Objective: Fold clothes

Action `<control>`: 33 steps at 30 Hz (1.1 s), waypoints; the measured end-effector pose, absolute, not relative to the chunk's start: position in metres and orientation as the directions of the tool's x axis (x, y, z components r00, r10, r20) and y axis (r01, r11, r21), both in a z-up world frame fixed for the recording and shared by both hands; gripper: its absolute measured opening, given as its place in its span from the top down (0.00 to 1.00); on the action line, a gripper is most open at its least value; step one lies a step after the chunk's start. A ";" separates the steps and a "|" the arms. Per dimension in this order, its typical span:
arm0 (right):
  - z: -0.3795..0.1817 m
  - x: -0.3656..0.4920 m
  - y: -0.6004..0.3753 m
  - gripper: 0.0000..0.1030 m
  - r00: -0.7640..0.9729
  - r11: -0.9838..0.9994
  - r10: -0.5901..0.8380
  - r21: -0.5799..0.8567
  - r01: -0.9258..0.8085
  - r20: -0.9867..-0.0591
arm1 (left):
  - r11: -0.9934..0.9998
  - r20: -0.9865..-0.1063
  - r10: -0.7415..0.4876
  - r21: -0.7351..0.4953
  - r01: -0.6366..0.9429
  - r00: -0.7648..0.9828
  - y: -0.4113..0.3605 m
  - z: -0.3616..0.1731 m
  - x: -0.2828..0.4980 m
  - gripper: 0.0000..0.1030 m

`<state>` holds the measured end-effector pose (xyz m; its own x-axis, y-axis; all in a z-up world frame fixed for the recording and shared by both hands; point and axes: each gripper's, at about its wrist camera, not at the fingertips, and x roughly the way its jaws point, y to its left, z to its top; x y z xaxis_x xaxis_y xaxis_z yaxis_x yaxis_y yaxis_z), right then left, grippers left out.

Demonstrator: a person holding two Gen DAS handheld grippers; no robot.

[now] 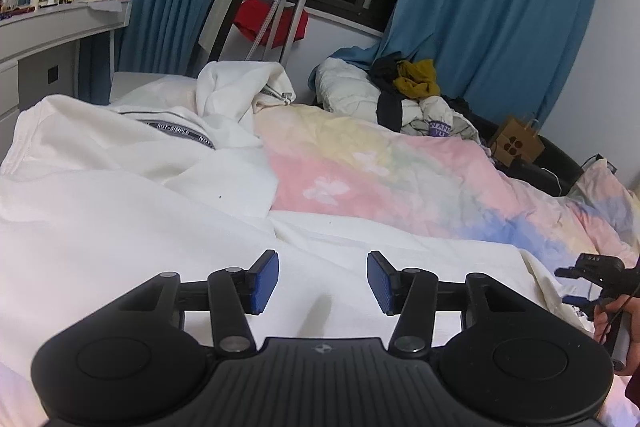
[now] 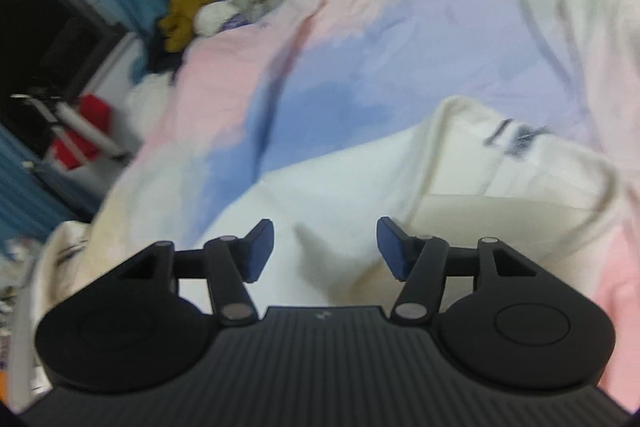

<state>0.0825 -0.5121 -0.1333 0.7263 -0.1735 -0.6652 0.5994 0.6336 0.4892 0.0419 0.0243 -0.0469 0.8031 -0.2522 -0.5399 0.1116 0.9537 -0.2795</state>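
White garment [image 1: 120, 219] lies spread beneath both grippers' parted, empty fingers [image 1: 264, 281].

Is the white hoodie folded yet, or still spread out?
Not folded: the white hoodie lies spread and rumpled across the bed, hood bunched up; both grippers hang open above it.

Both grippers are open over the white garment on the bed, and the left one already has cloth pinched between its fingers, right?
Not quite. The left gripper is open with nothing between its fingers, as the left wrist view shows. The right gripper is open too, both over the white garment on the bed.
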 end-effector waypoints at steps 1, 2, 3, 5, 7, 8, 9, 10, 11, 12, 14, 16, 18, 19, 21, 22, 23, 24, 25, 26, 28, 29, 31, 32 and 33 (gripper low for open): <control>-0.130 0.080 -0.510 0.41 0.713 0.637 -0.197 0.465 0.615 -0.673 | 0.955 -0.545 -0.245 -0.276 0.104 0.802 0.025 -0.048 0.043 0.50; -0.128 0.079 -0.508 0.40 0.712 0.642 -0.195 0.461 0.613 -0.675 | 0.957 -0.552 -0.238 -0.274 0.097 0.799 0.025 -0.050 0.044 0.50; -0.126 0.077 -0.507 0.40 0.715 0.648 -0.183 0.464 0.604 -0.675 | 0.958 -0.559 -0.234 -0.272 0.091 0.795 0.024 -0.051 0.045 0.50; -0.127 0.080 -0.504 0.39 0.711 0.672 -0.159 0.452 0.586 -0.685 | 0.961 -0.572 -0.224 -0.263 0.082 0.789 0.023 -0.054 0.047 0.50; -0.136 0.089 -0.501 0.38 0.691 0.698 -0.131 0.428 0.574 -0.711 | 0.966 -0.582 -0.212 -0.248 0.076 0.785 0.020 -0.056 0.049 0.50; -0.141 0.094 -0.498 0.39 0.678 0.715 -0.118 0.412 0.565 -0.725 | 0.967 -0.585 -0.209 -0.243 0.075 0.784 0.020 -0.057 0.049 0.50; -0.145 0.099 -0.495 0.40 0.668 0.736 -0.128 0.381 0.560 -0.733 | 0.968 -0.589 -0.205 -0.239 0.075 0.782 0.019 -0.058 0.049 0.50; -0.147 0.103 -0.491 0.42 0.659 0.757 -0.150 0.343 0.556 -0.737 | 0.970 -0.592 -0.202 -0.234 0.074 0.780 0.018 -0.059 0.050 0.50; -0.149 0.107 -0.488 0.48 0.650 0.776 -0.173 0.304 0.552 -0.740 | 0.971 -0.596 -0.199 -0.229 0.073 0.778 0.017 -0.060 0.050 0.50; -0.150 0.110 -0.486 0.57 0.643 0.790 -0.203 0.265 0.553 -0.739 | 0.972 -0.599 -0.196 -0.224 0.073 0.776 0.017 -0.061 0.050 0.50; -0.148 0.112 -0.486 0.83 0.646 0.801 -0.245 0.225 0.555 -0.723 | 0.974 -0.600 -0.192 -0.215 0.075 0.776 0.016 -0.063 0.050 0.50; -0.141 0.111 -0.492 0.89 0.660 0.790 -0.295 0.213 0.575 -0.691 | 0.975 -0.602 -0.190 -0.208 0.077 0.776 0.016 -0.064 0.050 0.50; -0.131 0.109 -0.499 0.89 0.678 0.773 -0.353 0.208 0.600 -0.644 | 0.975 -0.608 -0.190 -0.209 0.075 0.771 0.016 -0.066 0.052 0.50; -0.126 0.108 -0.504 0.89 0.689 0.763 -0.386 0.207 0.612 -0.613 | 0.975 -0.610 -0.190 -0.210 0.074 0.769 0.017 -0.067 0.053 0.50; -0.119 0.108 -0.515 0.89 0.697 0.740 -0.447 0.207 0.640 -0.561 | 0.975 -0.617 -0.190 -0.210 0.073 0.763 0.016 -0.069 0.055 0.50; -0.119 0.108 -0.521 0.89 0.695 0.727 -0.478 0.203 0.656 -0.537 | 0.975 -0.620 -0.190 -0.209 0.074 0.761 0.015 -0.070 0.055 0.50; -0.120 0.108 -0.527 0.89 0.698 0.715 -0.499 0.210 0.666 -0.514 | 0.975 -0.622 -0.190 -0.207 0.075 0.760 0.014 -0.071 0.056 0.50; -0.123 0.107 -0.533 0.89 0.702 0.705 -0.515 0.222 0.673 -0.492 | 0.976 -0.624 -0.191 -0.206 0.076 0.758 0.014 -0.072 0.057 0.50; -0.126 0.107 -0.538 0.89 0.707 0.700 -0.522 0.234 0.674 -0.477 | 0.976 -0.625 -0.191 -0.206 0.076 0.757 0.013 -0.072 0.058 0.50; -0.129 0.107 -0.542 0.87 0.710 0.700 -0.525 0.236 0.673 -0.469 | 0.976 -0.627 -0.191 -0.205 0.077 0.755 0.012 -0.073 0.059 0.50; -0.134 0.111 -0.548 0.82 0.719 0.710 -0.519 0.236 0.664 -0.462 | 0.976 -0.630 -0.193 -0.204 0.080 0.752 0.011 -0.074 0.061 0.50; -0.137 0.112 -0.549 0.81 0.724 0.710 -0.508 0.249 0.658 -0.466 | 0.976 -0.631 -0.194 -0.204 0.081 0.751 0.011 -0.075 0.061 0.50; -0.142 0.115 -0.553 0.74 0.728 0.699 -0.489 0.283 0.657 -0.481 | 0.976 -0.634 -0.196 -0.203 0.084 0.748 0.010 -0.076 0.063 0.50; -0.144 0.115 -0.555 0.65 0.723 0.686 -0.485 0.298 0.664 -0.492 | 0.976 -0.635 -0.197 -0.203 0.085 0.747 0.010 -0.076 0.064 0.50; -0.144 0.114 -0.558 0.59 0.719 0.672 -0.484 0.314 0.671 -0.499 | 0.976 -0.636 -0.198 -0.202 0.086 0.746 0.010 -0.077 0.065 0.50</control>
<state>0.1141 -0.5576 -0.1443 0.7187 -0.4840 -0.4993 0.6706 0.6723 0.3135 0.0651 0.0095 -0.0768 0.7455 -0.1979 -0.6364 0.0863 0.9755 -0.2023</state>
